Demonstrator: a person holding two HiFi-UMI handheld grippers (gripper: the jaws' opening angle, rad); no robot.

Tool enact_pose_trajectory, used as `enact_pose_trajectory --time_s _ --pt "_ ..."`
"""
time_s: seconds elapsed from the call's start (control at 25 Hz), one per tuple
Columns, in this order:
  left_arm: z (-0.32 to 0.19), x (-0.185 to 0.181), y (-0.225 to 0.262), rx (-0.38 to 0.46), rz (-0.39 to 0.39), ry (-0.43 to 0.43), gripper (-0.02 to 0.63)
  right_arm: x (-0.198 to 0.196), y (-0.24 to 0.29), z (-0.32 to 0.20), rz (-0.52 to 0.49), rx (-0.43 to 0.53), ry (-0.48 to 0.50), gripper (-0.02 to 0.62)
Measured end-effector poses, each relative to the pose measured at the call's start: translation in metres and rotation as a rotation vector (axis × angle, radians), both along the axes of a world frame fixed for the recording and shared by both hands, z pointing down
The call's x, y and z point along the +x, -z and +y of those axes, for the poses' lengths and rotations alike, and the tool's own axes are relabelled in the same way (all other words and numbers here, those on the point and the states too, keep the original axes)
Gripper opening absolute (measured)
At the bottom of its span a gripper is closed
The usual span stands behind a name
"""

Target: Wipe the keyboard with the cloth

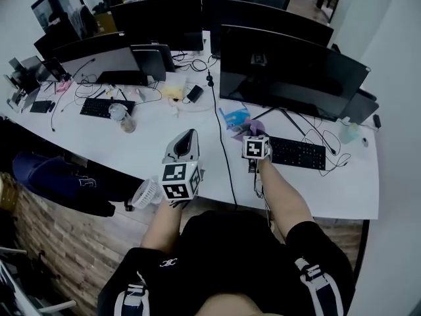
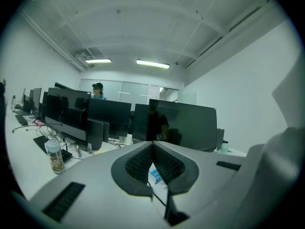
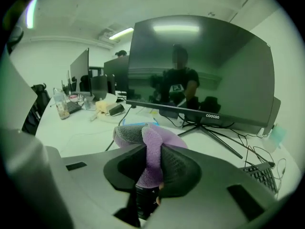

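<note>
The black keyboard (image 1: 297, 153) lies on the white desk (image 1: 151, 147) in front of a big dark monitor (image 1: 289, 68). My right gripper (image 1: 253, 134) hovers just left of the keyboard's left end, shut on a purple cloth (image 1: 247, 128). In the right gripper view the cloth (image 3: 150, 149) is pinched between the pads and bunches out above them, and the keyboard (image 3: 263, 173) shows at the lower right. My left gripper (image 1: 188, 141) hangs over the desk's front edge, well left of the keyboard. Its jaws (image 2: 152, 145) meet at the tips with nothing in them.
A blue packet (image 1: 235, 117) lies just beyond the right gripper. A black cable (image 1: 222, 147) runs across the desk between the grippers. A bottle (image 1: 122, 118) and a second keyboard (image 1: 102, 107) sit to the left. More monitors line the back.
</note>
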State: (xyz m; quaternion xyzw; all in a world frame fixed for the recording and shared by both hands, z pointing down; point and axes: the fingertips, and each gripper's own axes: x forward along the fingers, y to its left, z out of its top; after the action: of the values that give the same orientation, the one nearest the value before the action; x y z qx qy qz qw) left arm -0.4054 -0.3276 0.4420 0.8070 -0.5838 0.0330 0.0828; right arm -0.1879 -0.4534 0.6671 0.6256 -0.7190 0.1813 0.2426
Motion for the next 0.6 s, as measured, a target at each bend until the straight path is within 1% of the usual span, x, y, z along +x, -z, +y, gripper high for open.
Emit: enact_pose_trajectory --time_s 0.2,0.32,0.6 --pt "0.001 -0.007 0.003 -0.011 -0.007 0.020 0.012 0.014 -0.032 -0.010 0.098 -0.093 0.004 0.091" --pt "0.004 -0.007 -0.002 -0.029 -0.021 0.027 0.012 0.025 -0.045 -0.011 0.106 -0.147 -0.022 0.089" --pt "0.006 -0.006 -0.013 -0.054 -0.049 0.036 0.011 0.029 -0.057 -0.017 0.120 -0.147 -0.030 0.091"
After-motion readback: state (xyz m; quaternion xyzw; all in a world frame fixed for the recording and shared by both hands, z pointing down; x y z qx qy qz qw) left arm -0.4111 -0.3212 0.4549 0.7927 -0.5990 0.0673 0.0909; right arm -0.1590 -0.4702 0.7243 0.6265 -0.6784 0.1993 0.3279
